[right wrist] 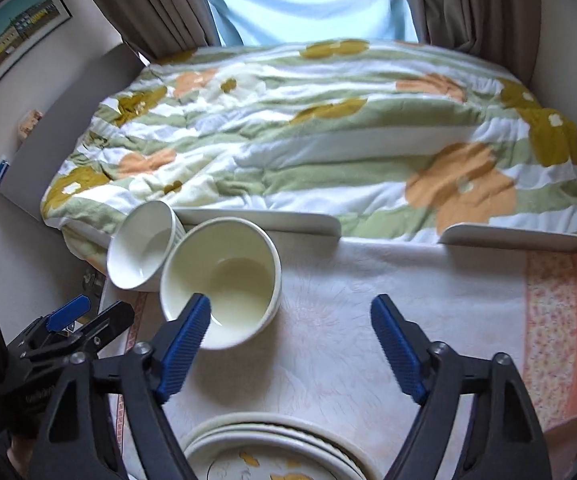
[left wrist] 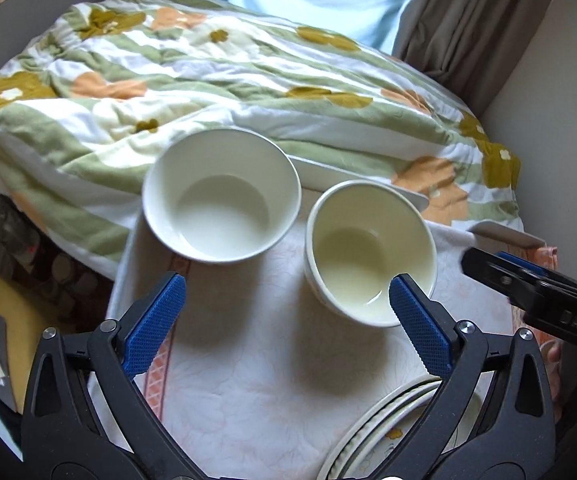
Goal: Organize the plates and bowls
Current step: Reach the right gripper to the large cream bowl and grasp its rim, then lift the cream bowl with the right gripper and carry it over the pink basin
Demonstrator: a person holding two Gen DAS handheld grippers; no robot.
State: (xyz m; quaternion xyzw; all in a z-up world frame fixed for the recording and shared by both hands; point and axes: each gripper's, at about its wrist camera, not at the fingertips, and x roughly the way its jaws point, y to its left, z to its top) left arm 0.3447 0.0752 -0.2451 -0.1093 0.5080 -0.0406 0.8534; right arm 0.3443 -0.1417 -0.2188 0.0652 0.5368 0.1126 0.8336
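On the cloth-covered table (right wrist: 348, 320) by the bed, both grippers, left (left wrist: 286, 320) and right (right wrist: 290, 344), hang wide open and empty over two bowls (left wrist: 222, 200) set apart, probably for nesting, near stacked plates (right wrist: 272, 444).

The right gripper (right wrist: 290, 316) hangs open over the cloth (right wrist: 348, 320); two bowls (right wrist: 224, 280) touch at ten o'clock, plates (right wrist: 272, 448) at six.

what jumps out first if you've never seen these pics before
Two empty cream ceramic bowls stand side by side on the white floral-print cloth: the larger bowl further left, the smaller bowl to its right. Behind them spreads a rumpled green-striped quilt with orange flowers. The open left gripper and open right gripper hold nothing, above a stack of flower-patterned plates.
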